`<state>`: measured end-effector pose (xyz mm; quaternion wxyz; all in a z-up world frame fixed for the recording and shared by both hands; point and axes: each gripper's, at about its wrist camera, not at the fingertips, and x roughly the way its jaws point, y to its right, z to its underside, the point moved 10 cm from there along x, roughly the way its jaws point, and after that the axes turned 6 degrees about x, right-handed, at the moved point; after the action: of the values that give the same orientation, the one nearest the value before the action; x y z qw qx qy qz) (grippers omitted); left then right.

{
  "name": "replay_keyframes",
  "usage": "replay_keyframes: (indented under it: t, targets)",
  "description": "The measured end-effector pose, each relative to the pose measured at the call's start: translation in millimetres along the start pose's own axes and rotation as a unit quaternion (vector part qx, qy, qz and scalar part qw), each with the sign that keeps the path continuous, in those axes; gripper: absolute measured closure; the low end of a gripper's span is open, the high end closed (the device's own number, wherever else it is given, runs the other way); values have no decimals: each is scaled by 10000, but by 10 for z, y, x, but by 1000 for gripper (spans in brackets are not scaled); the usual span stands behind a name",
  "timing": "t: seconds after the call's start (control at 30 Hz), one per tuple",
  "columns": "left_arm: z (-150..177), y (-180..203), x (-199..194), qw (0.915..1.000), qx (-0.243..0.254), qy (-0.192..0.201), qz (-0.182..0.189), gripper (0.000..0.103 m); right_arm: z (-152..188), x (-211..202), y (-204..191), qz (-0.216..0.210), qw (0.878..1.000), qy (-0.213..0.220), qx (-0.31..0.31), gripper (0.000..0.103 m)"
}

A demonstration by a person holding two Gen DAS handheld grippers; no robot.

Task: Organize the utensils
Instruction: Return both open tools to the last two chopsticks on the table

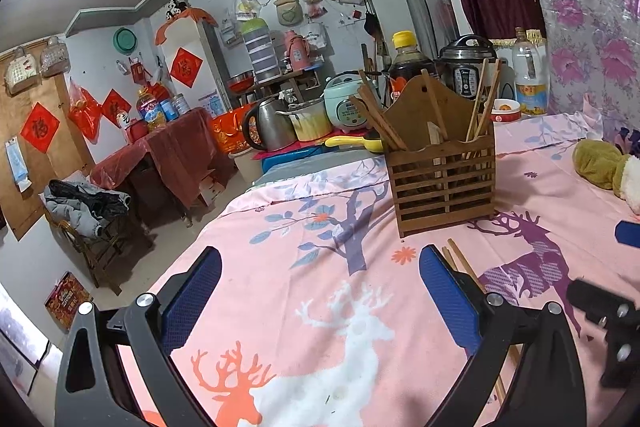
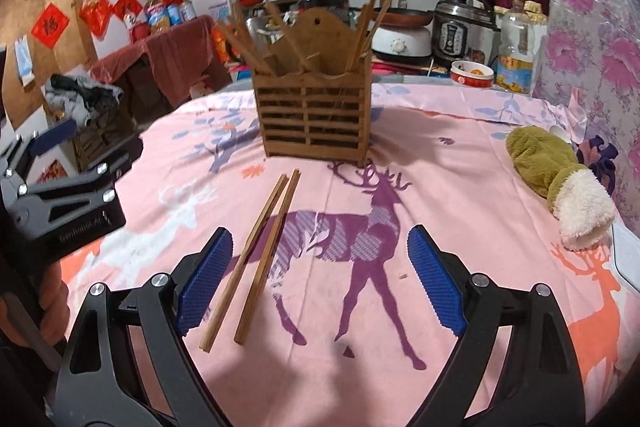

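Observation:
A slatted wooden utensil holder (image 2: 316,107) stands upright on the pink deer-print cloth (image 2: 460,187), with several chopsticks leaning in it. Two loose wooden chopsticks (image 2: 260,255) lie side by side on the cloth in front of it. They lie between the wide-apart fingers of my right gripper (image 2: 320,283), close to the left pad (image 2: 204,283), and no pad presses on them. My left gripper (image 1: 320,295) is open over bare cloth. The same chopsticks (image 1: 464,263) lie just right of its right finger (image 1: 448,299). The holder (image 1: 444,167) stands beyond. Each gripper shows at the edge of the other's view.
A green and white plush toy (image 2: 560,179) lies on the cloth at the right. Behind the holder stand a pressure cooker (image 2: 460,27), an oil bottle (image 2: 516,47) and a small bowl (image 2: 472,73). The cloth drops off at the left edge (image 1: 224,227).

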<state>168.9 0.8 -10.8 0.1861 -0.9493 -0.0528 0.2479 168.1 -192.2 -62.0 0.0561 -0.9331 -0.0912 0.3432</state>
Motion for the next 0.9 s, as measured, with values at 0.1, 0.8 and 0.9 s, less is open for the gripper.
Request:
replay_keyframes:
  t: [0.1,0.8,0.9]
  targets:
    - [22,2,43,9999,-17,-82,78,6,40,29,-41,55,9999,-51,-154,16]
    - [569,280,613,9635,-776,-1814,1809,6,-177,-37,588,228,9926,37,1189,10]
    - [608,519,575,9559,-581,-1891,2171,6,-209,-72,693,178,9887,80,1485,10]
